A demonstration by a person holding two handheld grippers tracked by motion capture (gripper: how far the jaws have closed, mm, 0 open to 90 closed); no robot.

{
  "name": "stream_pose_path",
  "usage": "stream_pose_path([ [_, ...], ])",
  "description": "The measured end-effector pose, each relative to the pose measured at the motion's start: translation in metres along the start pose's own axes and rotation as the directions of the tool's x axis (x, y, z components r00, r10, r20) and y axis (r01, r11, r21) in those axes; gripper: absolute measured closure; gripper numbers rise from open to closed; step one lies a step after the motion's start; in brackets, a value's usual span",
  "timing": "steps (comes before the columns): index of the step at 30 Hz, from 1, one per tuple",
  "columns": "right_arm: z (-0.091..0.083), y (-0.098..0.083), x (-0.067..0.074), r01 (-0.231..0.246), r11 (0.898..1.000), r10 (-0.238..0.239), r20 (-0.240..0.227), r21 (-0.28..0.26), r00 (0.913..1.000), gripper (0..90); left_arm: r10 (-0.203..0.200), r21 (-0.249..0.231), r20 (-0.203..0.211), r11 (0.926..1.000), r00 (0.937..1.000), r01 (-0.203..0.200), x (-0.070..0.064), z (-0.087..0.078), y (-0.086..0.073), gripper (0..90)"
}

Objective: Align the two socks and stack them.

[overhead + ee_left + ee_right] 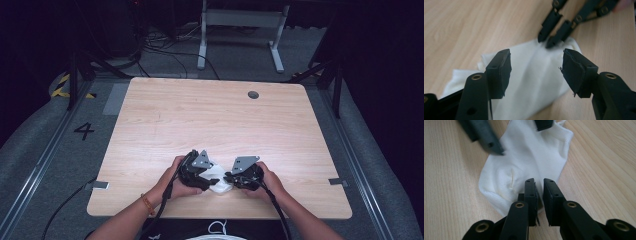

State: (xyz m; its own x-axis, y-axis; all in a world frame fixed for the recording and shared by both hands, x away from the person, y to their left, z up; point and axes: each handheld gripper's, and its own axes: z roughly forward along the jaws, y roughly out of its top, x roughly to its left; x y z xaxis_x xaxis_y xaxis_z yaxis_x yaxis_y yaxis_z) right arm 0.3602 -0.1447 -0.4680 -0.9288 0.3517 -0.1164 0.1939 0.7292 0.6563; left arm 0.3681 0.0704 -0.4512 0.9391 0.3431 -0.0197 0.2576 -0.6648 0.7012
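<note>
A white sock (529, 162) lay on the table (200, 115) near its front edge. The left gripper (536, 68) hovered spread wide over the sock; the right gripper (539, 192) sat nearly closed at its edge, possibly pinching fabric. A firm hold there should come before any pull.

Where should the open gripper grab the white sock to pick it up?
Probably at the ribbed cuff end of the white sock. The sock lies flat on the wooden table, so there is little to pinch in its middle, and the cuff hem gives an edge. Bring the left gripper down from above, one of its fingers on each side. The right gripper, nearly closed, is at the opposite end.
</note>
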Motion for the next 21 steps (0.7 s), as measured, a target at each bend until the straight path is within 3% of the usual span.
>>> stream_pose_path([
  [2, 0.0, 0.0, 0.0, -0.002, 1.0, 0.002, -0.001, -0.001, 1.0, 81.6, 0.002, 0.013, -0.01, 0.9999, 0.9999, -0.002, 0.0, 0.003, 0.001, 40.7],
  [3, 0.0, 0.0, 0.0, -0.001, 1.0, 0.001, 0.0, -0.002, 1.0, 81.5, 0.019, 0.043, -0.04, 0.9989, 0.999, -0.017, -0.002, 0.009, 0.002, 40.6],
  [7, -0.001, 0.0, 0.001, 0.006, 1.0, -0.006, 0.004, 0.002, 1.0, 81.5, 0.029, 0.099, -0.046, 0.9948, 0.9985, -0.025, -0.001, 0.023, -0.001, 39.8],
  [13, -0.002, -0.002, 0.002, 0.003, 1.0, -0.003, 0.013, 0.006, 0.9999, 82.1, 0.033, 0.118, -0.04, 0.9927, 0.9987, -0.028, 0.005, 0.02, -0.003, 37.4],
  [16, -0.004, -0.002, 0.004, -0.001, 1.0, 0.0, 0.019, 0.01, 0.9998, 82.2, 0.011, 0.105, -0.047, 0.9945, 0.9988, -0.006, 0.012, 0.012, -0.008, 34.4],
  [17, -0.004, -0.003, 0.005, -0.009, 1.0, 0.008, 0.018, 0.01, 0.9998, 82.1, -0.024, 0.079, -0.049, 0.9965, 0.9985, 0.028, 0.018, 0.004, -0.013, 34.1],
  [18, -0.004, -0.003, 0.005, -0.009, 1.0, 0.008, 0.018, 0.01, 0.9998, 82.1, -0.024, 0.079, -0.049, 0.9965, 0.9985, 0.028, 0.018, 0.004, -0.013, 33.6],
  [20, -0.007, -0.005, 0.007, -0.016, 1.0, 0.016, 0.007, 0.008, 0.9998, 79.8, -0.041, 0.043, -0.089, 0.9981, 0.9952, 0.045, 0.027, -0.008, -0.017, 32.9],
  [21, -0.007, -0.005, 0.007, -0.016, 1.0, 0.016, 0.007, 0.008, 0.9998, 79.8, -0.041, 0.043, -0.089, 0.9981, 0.9952, 0.045, 0.027, -0.008, -0.017, 32.9],
])
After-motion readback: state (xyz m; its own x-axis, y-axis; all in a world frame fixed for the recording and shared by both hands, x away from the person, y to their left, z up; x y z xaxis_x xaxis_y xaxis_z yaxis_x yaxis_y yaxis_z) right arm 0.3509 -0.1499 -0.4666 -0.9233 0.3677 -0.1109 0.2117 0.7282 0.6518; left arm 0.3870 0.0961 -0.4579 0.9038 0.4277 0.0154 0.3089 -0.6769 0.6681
